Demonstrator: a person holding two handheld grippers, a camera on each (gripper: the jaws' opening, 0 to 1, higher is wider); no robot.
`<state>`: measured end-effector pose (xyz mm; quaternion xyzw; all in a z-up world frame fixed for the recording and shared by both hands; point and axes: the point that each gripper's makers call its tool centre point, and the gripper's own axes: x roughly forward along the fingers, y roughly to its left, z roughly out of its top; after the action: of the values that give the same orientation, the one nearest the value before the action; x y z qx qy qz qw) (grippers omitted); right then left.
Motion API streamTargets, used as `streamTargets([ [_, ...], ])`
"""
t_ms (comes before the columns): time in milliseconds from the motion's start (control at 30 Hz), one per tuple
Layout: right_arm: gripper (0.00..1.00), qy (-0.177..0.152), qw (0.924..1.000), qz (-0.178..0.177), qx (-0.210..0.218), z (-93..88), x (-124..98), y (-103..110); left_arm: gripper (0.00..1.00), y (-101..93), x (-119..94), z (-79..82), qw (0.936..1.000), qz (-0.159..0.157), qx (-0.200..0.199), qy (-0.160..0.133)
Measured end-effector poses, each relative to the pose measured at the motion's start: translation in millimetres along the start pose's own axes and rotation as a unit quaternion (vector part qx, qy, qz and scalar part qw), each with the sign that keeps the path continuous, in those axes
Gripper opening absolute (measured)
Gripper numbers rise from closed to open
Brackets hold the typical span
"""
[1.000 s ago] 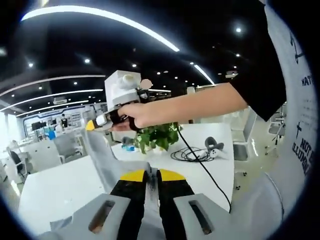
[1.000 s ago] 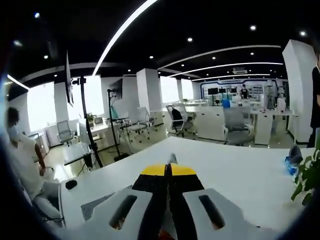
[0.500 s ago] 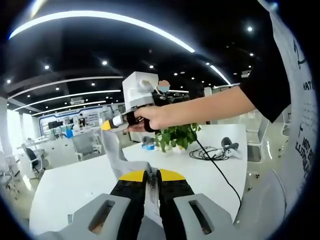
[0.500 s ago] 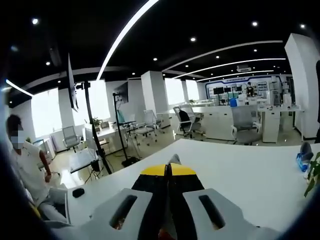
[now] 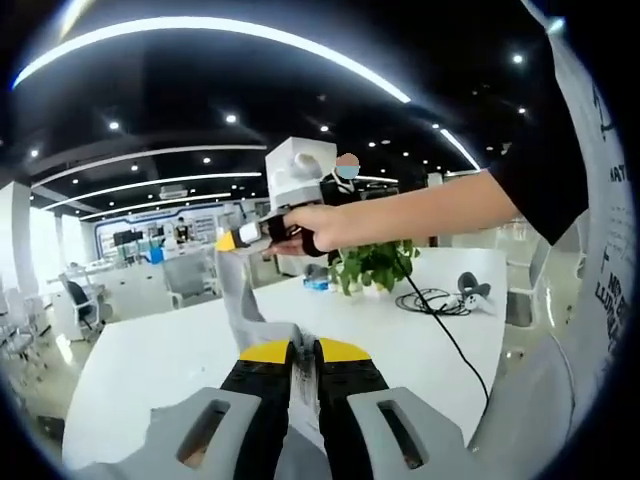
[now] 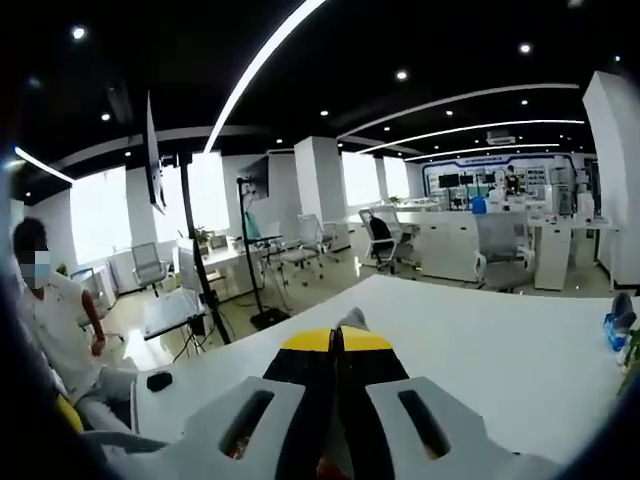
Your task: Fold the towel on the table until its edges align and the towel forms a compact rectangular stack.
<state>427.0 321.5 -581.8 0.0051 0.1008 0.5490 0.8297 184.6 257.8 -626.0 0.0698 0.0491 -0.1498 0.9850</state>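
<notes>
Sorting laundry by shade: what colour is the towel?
Grey towel, clearest in the left gripper view.

I looked out over an open office under a dark ceiling (image 6: 420,40) crossed by long curved light strips (image 6: 262,62) and small spotlights. White pillars (image 6: 318,180), bright windows (image 6: 100,215), office chairs (image 6: 498,252) and white desks (image 6: 440,250) stood beyond the white surface (image 6: 500,340).

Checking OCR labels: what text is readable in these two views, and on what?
"NA...": white print on the person's black sleeve, cut off by the view's edge.
"...UMI...": dark print on the white shirt, partly legible, cut off.
Screens on the blue far wall: too small to read.
</notes>
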Motion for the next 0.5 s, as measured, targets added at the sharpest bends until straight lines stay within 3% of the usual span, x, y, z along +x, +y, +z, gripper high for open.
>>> streamTargets([
  [500,0.0,0.02,0.9998,0.004,0.007,-24.6,26,3,0.09,11.2,-13,-27.6,0.9993,0.016,-0.024,0.022],
])
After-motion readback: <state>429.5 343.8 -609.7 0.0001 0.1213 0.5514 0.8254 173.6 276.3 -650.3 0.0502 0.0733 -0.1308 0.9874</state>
